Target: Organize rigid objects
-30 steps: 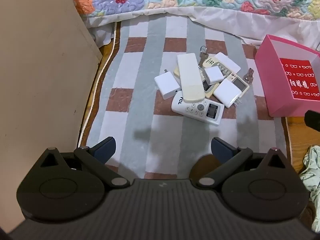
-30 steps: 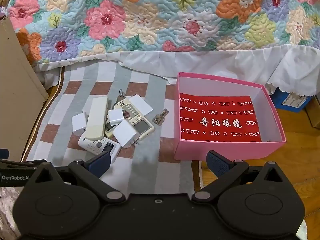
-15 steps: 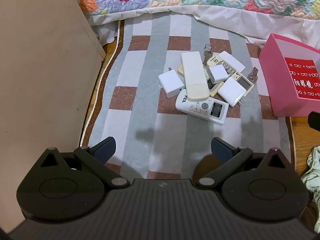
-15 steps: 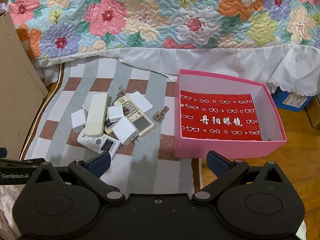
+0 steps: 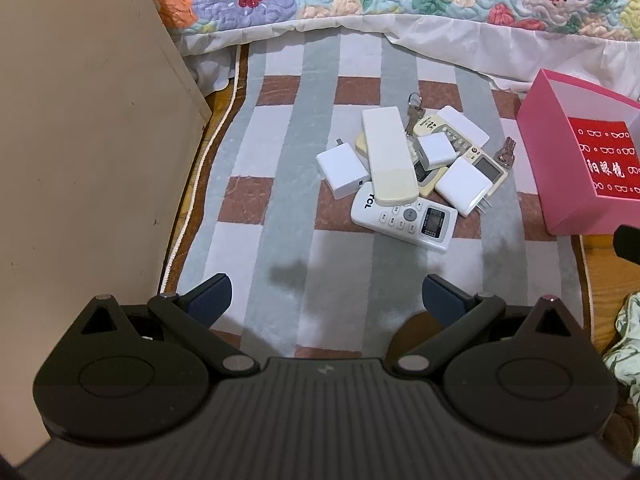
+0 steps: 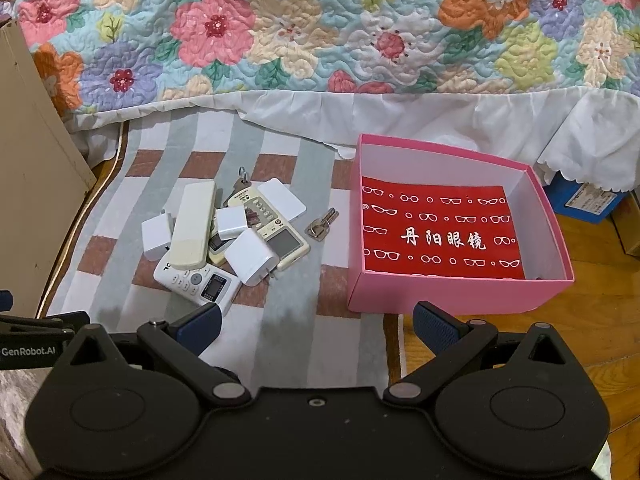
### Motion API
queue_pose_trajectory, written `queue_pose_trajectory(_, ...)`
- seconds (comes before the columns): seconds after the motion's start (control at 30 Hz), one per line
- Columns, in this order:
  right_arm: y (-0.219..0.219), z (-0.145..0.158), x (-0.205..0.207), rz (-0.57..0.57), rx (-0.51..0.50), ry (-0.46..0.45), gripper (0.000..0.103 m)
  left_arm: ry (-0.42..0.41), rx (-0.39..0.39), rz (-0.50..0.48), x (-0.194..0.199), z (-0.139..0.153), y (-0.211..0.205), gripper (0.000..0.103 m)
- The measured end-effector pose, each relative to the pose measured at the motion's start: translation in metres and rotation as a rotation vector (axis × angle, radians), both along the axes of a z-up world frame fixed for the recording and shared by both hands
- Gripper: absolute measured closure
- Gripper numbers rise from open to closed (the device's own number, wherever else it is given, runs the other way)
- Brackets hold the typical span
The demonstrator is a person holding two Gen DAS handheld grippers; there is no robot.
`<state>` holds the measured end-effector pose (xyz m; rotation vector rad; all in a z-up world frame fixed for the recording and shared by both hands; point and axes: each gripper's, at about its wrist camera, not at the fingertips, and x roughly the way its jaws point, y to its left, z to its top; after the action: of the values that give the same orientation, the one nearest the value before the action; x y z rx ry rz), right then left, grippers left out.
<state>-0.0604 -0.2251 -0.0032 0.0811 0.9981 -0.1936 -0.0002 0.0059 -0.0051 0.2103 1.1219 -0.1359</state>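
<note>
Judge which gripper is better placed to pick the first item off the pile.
Left, probably. The left gripper is open and points at the pile, the TCL remote just ahead of its fingers. The right gripper, also open, faces the gap between the pile and the pink box.

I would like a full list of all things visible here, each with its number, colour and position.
remote controls: four, white or cream, piled on the rug
chargers: four, white, in and beside that pile
keys: two bunches, metal, one behind the pile, one nearer the box
pink box: one, red lining, nothing inside, right of the pile
rug: one, grey, white and brown
quilt: one, floral, behind
left tongs: open, holding nothing
right tongs: open, holding nothing
</note>
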Motion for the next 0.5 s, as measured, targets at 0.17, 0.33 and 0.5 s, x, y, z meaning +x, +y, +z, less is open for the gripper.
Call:
queue_pose_trajectory(0.17,-0.0007,0.0001,0.0005,0.000,0.001,0.001,0.000,-0.001,0.000,0.003,-0.0012,-0.0023,0.0037,0.000)
queue_pose_trajectory(0.33,-0.0011,0.0002,0.0009,0.001,0.001,0.002,0.000,-0.004,0.000,0.006,-0.0018,-0.0026,0.0035,0.000)
queue_pose_trajectory(0.5,-0.0012,0.0002,0.0016,0.013,-0.006,0.006,0.000,-0.005,0.002,0.003,-0.0030,-0.0038,0.0035,0.000)
